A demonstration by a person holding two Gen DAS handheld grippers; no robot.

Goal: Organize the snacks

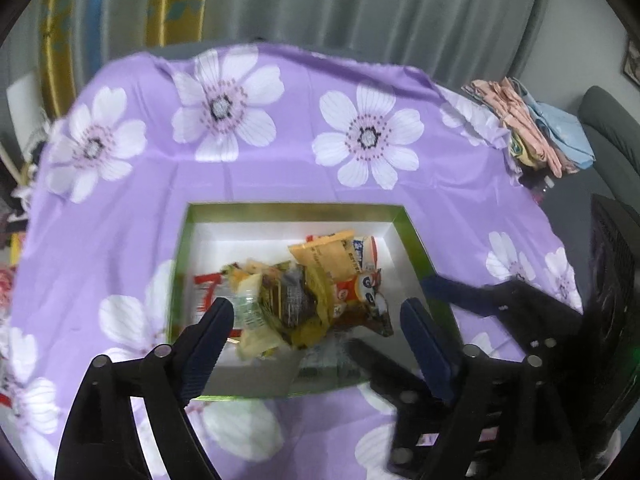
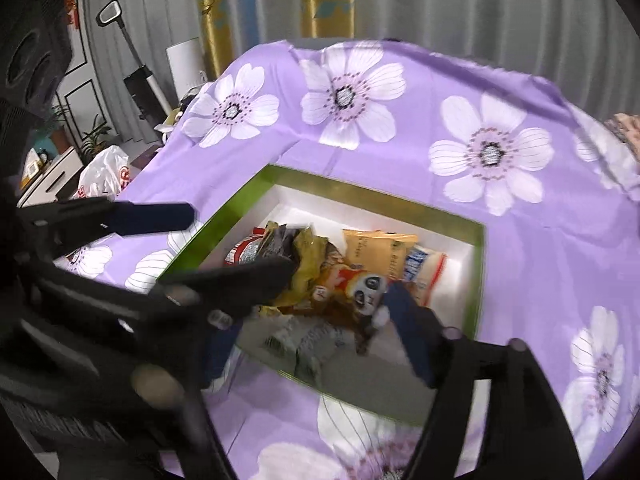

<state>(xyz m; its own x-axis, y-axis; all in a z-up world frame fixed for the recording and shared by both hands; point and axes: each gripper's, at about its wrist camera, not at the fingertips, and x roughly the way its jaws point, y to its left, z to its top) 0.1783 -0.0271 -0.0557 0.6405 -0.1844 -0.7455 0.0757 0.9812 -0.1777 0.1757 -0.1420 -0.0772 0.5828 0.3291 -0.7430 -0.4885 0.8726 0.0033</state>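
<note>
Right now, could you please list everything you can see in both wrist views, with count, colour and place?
Box: one, green rim, white inside, on the tablecloth.
Snack packets: a pile, exact count unclear; yellow, orange, red and white, inside the box.
Panda packet: one, orange-red, in the pile.
Tablecloth: one, purple with white flowers, over the table.
Folded cloths: a stack, pink and blue, far right corner of the table.
Curtains: grey with gold panels, behind the table.
Plastic bag: one, white and red, on the floor at left.
Left gripper: black with blue pads, open above the box, empty.
Right gripper: black with blue pads, open above the box, empty.
</note>
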